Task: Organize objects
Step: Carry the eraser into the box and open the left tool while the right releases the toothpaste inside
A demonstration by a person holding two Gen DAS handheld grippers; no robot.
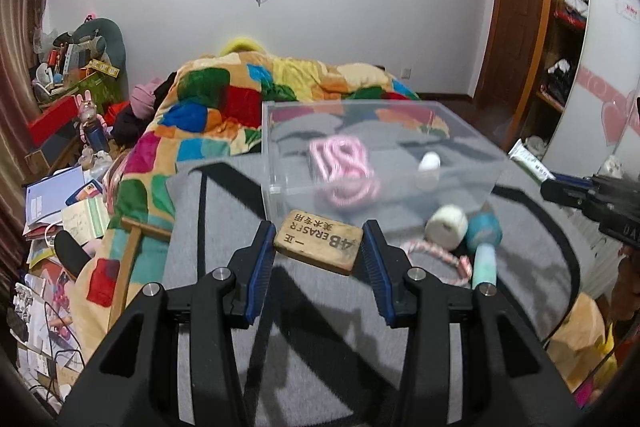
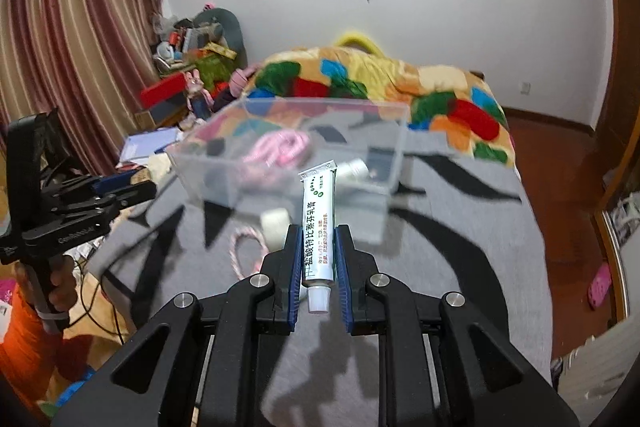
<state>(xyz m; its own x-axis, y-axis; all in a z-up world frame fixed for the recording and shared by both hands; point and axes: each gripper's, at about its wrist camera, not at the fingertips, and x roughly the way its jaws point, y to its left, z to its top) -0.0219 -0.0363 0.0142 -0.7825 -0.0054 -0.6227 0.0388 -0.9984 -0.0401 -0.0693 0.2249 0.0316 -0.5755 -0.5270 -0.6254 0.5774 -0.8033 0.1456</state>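
Observation:
My left gripper (image 1: 319,231) is shut on a tan 4B eraser (image 1: 319,241), held just in front of the clear plastic box (image 1: 276,147). My right gripper (image 2: 318,235) is shut on a white ointment tube (image 2: 318,223), cap toward me, held in front of the same box (image 2: 396,147). The box holds a pink striped rope (image 1: 340,163) and a small white bottle (image 1: 428,167). On the grey blanket before the box lie a white tape roll (image 1: 446,227), a teal and white toy (image 1: 484,239) and a pink rope ring (image 1: 444,261).
The grey patterned blanket (image 2: 460,247) covers the bed's near part; a colourful patchwork quilt (image 1: 224,107) is heaped behind the box. Cluttered papers and boxes (image 1: 60,211) lie left of the bed. A wardrobe (image 1: 560,39) stands right.

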